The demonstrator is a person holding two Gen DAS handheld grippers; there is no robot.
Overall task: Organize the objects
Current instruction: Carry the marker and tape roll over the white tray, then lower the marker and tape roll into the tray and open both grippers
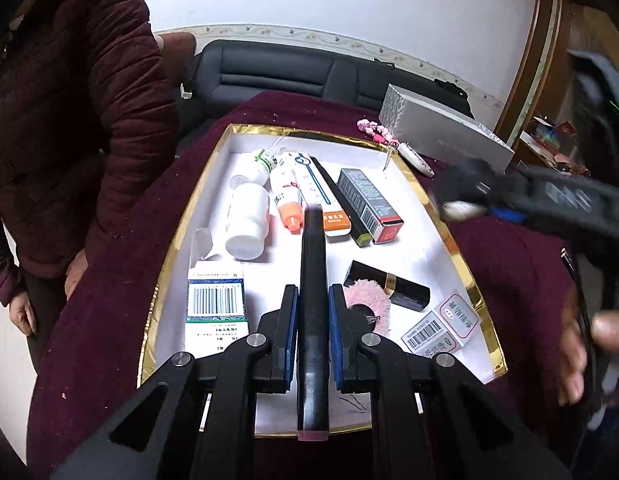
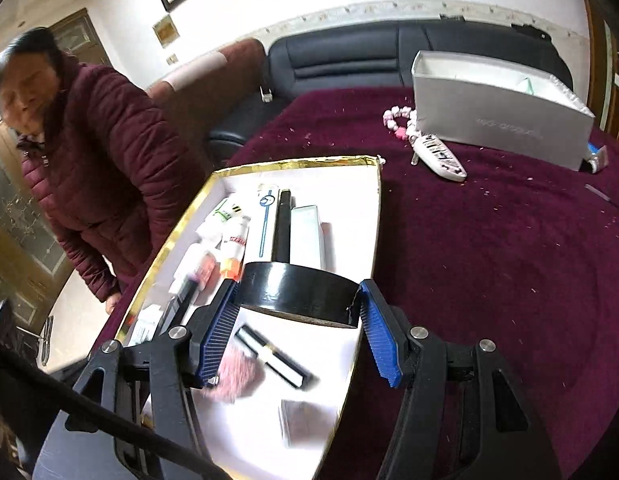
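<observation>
My left gripper (image 1: pixel 313 292) is shut on a long black stick with purple ends (image 1: pixel 313 256), held lengthwise above a white gold-rimmed tray (image 1: pixel 425 252). In the tray lie a white bottle (image 1: pixel 247 224), an orange-capped tube (image 1: pixel 287 200), a grey box (image 1: pixel 367 204), a black lipstick (image 1: pixel 389 286), a pink puff (image 1: pixel 369 300) and a barcoded box (image 1: pixel 215 308). My right gripper (image 2: pixel 297 286) is shut on a round black case (image 2: pixel 297 300), its blue pads pressing both sides, above the tray (image 2: pixel 349 208). In the left wrist view the right gripper (image 1: pixel 469 192) is a blur over the tray's right rim.
A person in a maroon quilted jacket (image 2: pixel 105 160) stands at the table's left side. On the dark red cloth (image 2: pixel 489 260) beyond the tray are an open silver box (image 2: pixel 501 112), pink beads (image 2: pixel 397 118) and a white patterned object (image 2: pixel 439 158). A black sofa (image 2: pixel 349 56) stands behind.
</observation>
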